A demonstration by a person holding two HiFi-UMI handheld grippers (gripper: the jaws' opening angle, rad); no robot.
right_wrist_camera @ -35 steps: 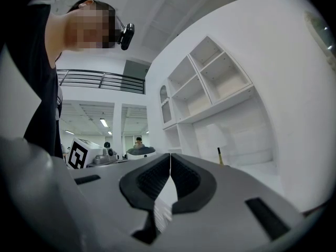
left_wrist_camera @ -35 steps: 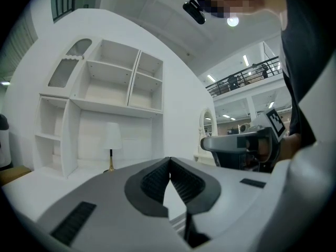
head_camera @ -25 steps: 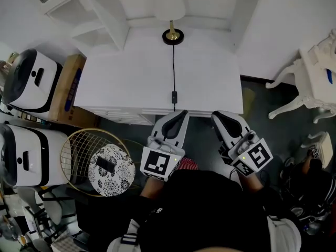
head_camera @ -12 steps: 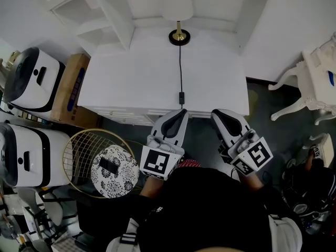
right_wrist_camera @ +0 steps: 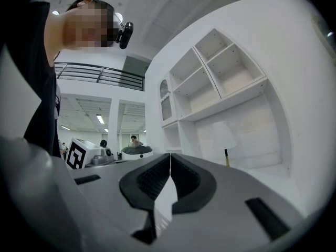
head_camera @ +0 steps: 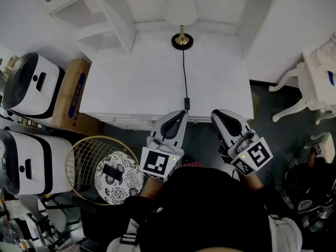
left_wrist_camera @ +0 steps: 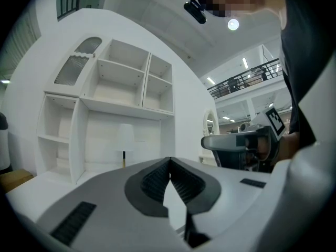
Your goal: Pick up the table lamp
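A table lamp with a white shade [head_camera: 181, 7], a brass stem and a round black base [head_camera: 182, 41] stands at the back of the white desk [head_camera: 131, 83]. Its black cord [head_camera: 184, 75] runs forward to an inline switch [head_camera: 186, 103] near the desk's front edge. The lamp [left_wrist_camera: 125, 139] also shows far off in the left gripper view, and the lamp [right_wrist_camera: 224, 140] in the right gripper view. My left gripper [head_camera: 180, 114] and right gripper [head_camera: 216, 115] hover side by side just short of the desk's front edge, both shut and empty, pointing level at the desk.
White shelving [head_camera: 100, 14] rises behind and beside the desk. A cardboard box [head_camera: 71, 96] and two white machines [head_camera: 31, 83] stand at the left. A wire basket [head_camera: 94, 156] with a patterned round thing [head_camera: 116, 176] sits on the floor. A white chair [head_camera: 310, 83] stands at the right.
The desk and lamp have slid down and right in the head view as I moved closer. Both grippers stay shut and side by side.
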